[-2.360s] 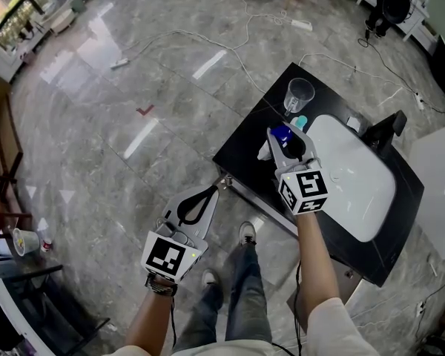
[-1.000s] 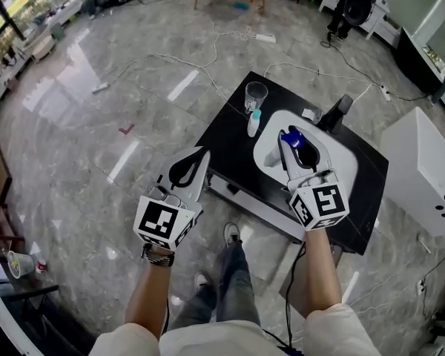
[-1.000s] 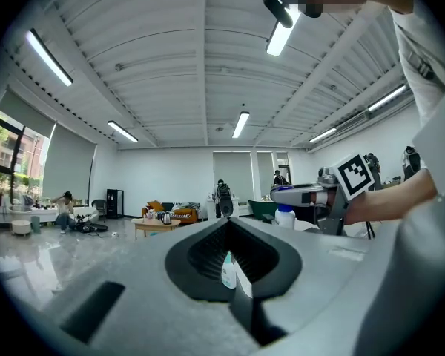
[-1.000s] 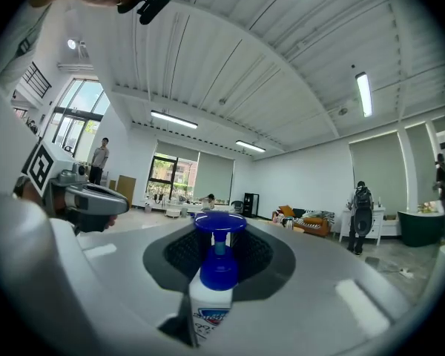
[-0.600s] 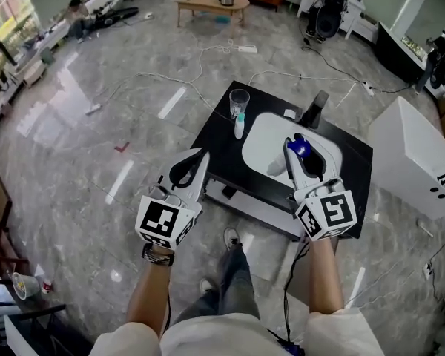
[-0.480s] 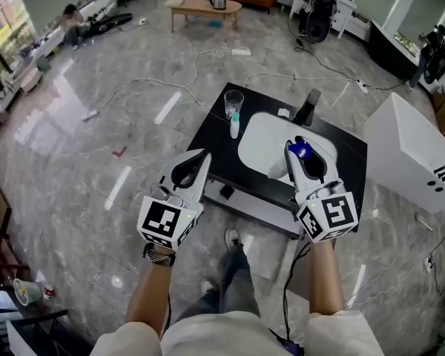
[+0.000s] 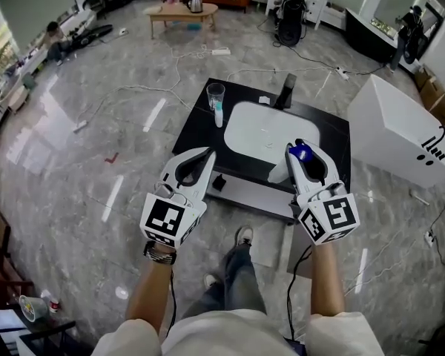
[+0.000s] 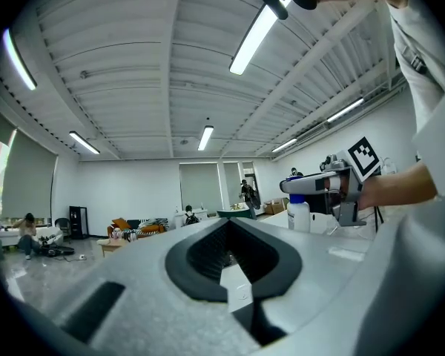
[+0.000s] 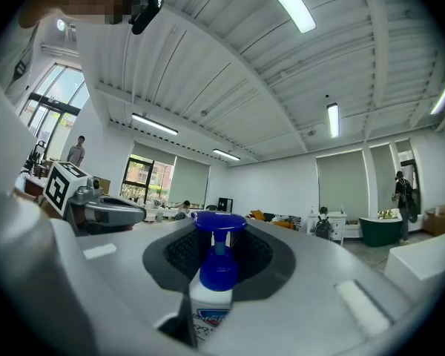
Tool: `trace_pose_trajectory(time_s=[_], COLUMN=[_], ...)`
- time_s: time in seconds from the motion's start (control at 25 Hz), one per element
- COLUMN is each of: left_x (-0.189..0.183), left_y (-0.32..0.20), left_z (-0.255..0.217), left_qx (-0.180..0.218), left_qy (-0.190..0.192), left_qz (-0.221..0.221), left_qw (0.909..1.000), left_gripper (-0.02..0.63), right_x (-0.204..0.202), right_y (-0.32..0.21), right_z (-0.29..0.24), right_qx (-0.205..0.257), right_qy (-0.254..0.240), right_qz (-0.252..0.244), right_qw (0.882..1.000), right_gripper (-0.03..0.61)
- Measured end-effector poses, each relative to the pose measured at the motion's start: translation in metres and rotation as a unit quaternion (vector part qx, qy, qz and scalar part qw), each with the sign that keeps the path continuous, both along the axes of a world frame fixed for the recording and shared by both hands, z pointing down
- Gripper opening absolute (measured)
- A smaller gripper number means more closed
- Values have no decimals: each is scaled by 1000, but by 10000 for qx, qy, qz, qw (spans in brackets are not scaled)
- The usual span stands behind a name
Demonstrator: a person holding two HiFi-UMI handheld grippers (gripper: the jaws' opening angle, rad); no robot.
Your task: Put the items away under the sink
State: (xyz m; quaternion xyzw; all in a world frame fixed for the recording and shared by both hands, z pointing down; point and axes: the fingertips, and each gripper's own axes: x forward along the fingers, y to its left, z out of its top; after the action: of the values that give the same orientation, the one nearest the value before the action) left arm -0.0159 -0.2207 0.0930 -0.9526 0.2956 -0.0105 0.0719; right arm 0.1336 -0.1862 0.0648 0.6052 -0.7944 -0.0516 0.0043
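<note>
Right hand-held gripper [image 7: 302, 151] holds blue-capped bottle [image 7: 277, 174] near white sink [image 7: 246, 128].

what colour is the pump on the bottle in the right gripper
Blue pump on the bottle; clearest in the right gripper view.

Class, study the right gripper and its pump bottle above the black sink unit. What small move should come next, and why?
Probably lower the right gripper, shut on the blue-topped pump bottle, toward the near front of the black sink unit. The bottle is held high over the unit's near edge, yet it belongs underneath. The left gripper is shut and empty, free to help.
</note>
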Motion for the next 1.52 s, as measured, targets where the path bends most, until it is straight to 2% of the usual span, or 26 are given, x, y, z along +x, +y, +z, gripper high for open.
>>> trace_pose_trajectory(time_s=[0.4, 0.64, 0.84, 0.96, 1.2, 1.52], left_x=[30, 50, 64, 69, 92, 94], left_y=[49, 79, 100, 100, 87, 69], left_z=[-2, -18, -12, 0, 37, 110], left_qx=[-24, -10, -118, -152, -56, -62], left_qy=[-19, -9, -17, -63, -122, -251], left_qz=[171, 123, 87, 23, 252, 440], left_qw=[9998, 9999, 9999, 9999, 9996, 9987], left_gripper=[2, 2, 2, 2, 2, 2], right_x=[26, 42, 53, 56, 70, 74], right_y=[69, 96, 115, 118, 112, 90], right_z=[-8, -23, -22, -10, 29, 108], right_qx=[38, -18, -7, -54, 32, -51], right_qy=[-73, -113, -125, -135, -215, -273], right_qz=[168, -5, -110, -140, -49, 132], right_qw=[9998, 9999, 9999, 9998, 9998, 9995], right_gripper=[84, 84, 86, 85, 84, 85])
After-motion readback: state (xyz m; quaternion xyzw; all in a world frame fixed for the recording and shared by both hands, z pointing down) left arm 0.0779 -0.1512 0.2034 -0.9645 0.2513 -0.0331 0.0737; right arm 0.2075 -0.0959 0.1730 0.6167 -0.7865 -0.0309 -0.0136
